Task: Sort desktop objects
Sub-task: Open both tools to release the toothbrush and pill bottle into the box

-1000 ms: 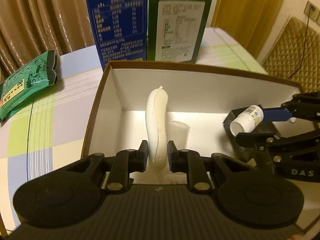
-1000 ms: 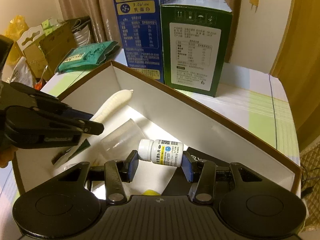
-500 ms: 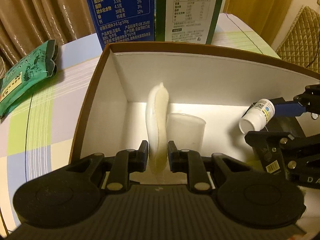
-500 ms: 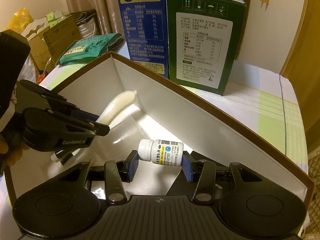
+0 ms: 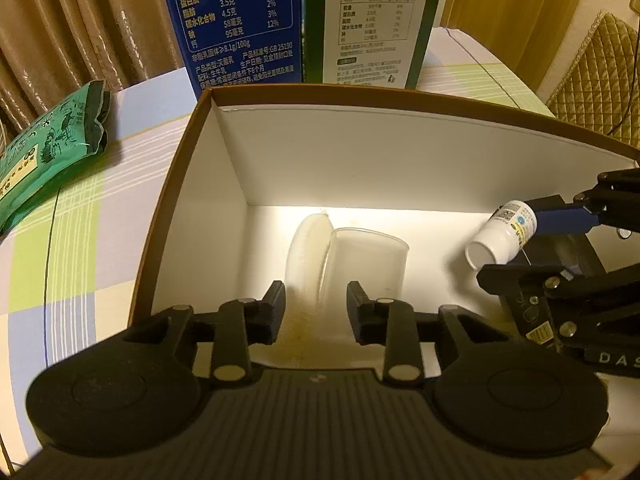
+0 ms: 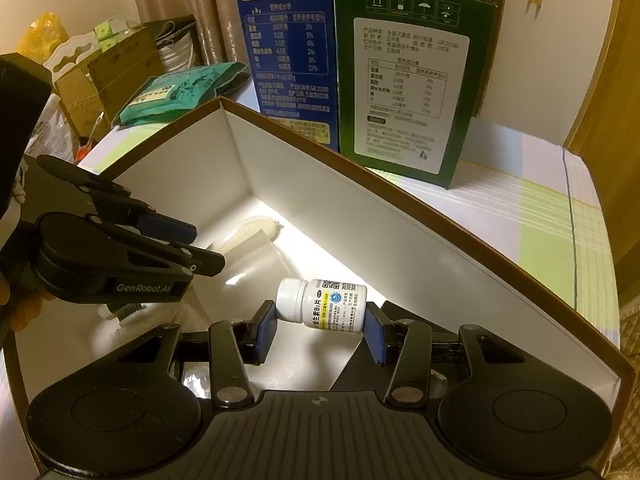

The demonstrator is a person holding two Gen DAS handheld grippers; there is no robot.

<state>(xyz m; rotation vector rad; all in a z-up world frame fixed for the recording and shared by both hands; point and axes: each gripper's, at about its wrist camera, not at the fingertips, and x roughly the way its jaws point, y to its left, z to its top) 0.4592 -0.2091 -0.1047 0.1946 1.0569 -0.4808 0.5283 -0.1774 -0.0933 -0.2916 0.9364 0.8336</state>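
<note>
The right gripper (image 6: 320, 330) has its fingers (image 6: 265, 330) clenched end to end on a small white pill bottle (image 6: 324, 304), held above the floor of the open box (image 6: 400, 216). The bottle lies sideways, its long axis running left to right, cap to the left. The left gripper (image 5: 316, 306) stands with fingers (image 5: 276, 304) released and apart, over a pale banana-shaped thing (image 5: 304, 248) lying on the box floor, its long axis running near to far, tip toward the far wall. A clear cup (image 5: 366, 264) lies just beside it, possibly touching. Bare floor shows between cup and bottle. Beyond the far wall, a blue carton (image 6: 286, 40) and green carton (image 6: 408, 92) stand on the desk (image 6: 540, 208).
</note>
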